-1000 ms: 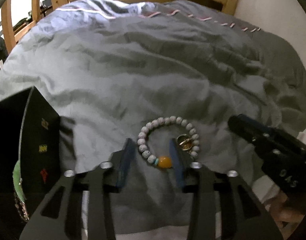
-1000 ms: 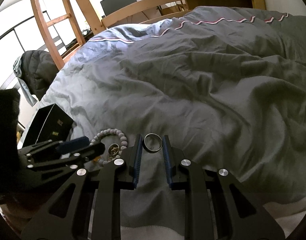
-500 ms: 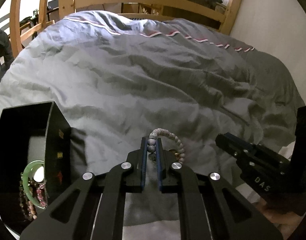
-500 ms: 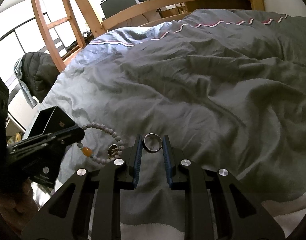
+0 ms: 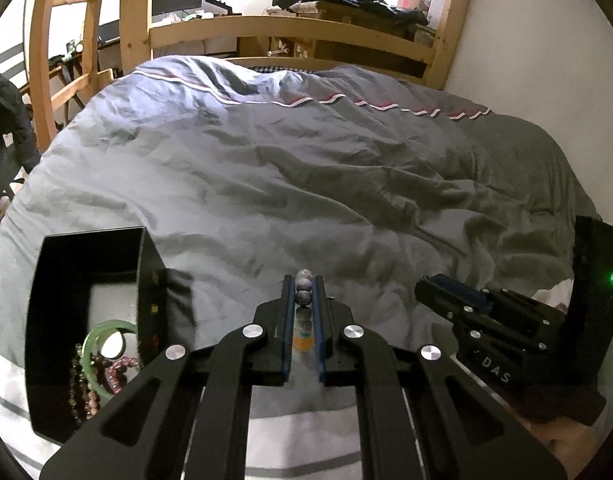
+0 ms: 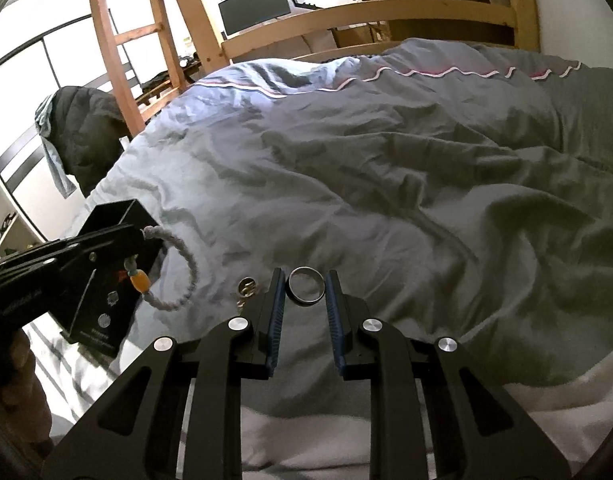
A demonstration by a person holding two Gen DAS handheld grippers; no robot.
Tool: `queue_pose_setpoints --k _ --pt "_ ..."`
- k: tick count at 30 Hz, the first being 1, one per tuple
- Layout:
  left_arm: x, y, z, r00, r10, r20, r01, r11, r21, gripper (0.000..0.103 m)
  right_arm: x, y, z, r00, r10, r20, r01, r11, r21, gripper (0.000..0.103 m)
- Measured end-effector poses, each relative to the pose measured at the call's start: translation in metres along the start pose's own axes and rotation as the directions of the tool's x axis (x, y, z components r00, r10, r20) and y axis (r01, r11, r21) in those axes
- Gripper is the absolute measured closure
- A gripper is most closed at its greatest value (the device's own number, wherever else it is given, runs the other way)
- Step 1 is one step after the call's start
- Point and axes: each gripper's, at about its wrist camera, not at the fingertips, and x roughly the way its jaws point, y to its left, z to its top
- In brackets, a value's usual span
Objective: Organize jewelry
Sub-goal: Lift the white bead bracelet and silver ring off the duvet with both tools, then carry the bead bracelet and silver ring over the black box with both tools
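My left gripper is shut on a grey beaded bracelet with an orange bead and holds it in the air above the bed; in the right wrist view the bracelet hangs from it beside the black jewelry box. The box stands open at the left and holds a green bangle and beaded bracelets. My right gripper is open, with a silver ring lying on the duvet between its fingers. A small gold ring lies just left of it.
The grey duvet covers the bed, with a white sheet at the near edge. A wooden bed frame and ladder stand behind. A dark jacket hangs at the left.
My left gripper shut on the beaded bracelet, lifted it off the duvet and moved toward the box. My right gripper stayed open around the silver ring.
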Motion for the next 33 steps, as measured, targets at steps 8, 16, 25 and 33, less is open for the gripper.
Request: queue_pose_setpoints --k 8,16,25,33 --pt "-0.029 0.01 -0.004 0.999 0.013 0.034 -0.013 1.0 -0.01 0.095 -0.013 0.014 -0.001 1.0 0.009 0.0 -0.009 1.0 -0.021 0.082" --pt "-0.054 0.028 -0.005 0.998 0.034 0.061 -0.032 0.999 -0.038 0.095 -0.02 0.04 -0.003 1.0 0.023 -0.008 -0.023 0.997 -0.075 0.082" --pt "-0.071 0.049 -0.001 0.994 0.086 0.066 -0.083 0.995 -0.058 0.095 -0.026 0.069 0.001 0.999 0.043 -0.019 -0.045 0.992 -0.116 0.082" --pt "-0.08 0.076 0.0 0.991 0.118 0.065 -0.111 0.989 -0.096 0.095 -0.023 0.097 0.006 0.996 0.087 -0.034 -0.091 0.985 -0.145 0.082"
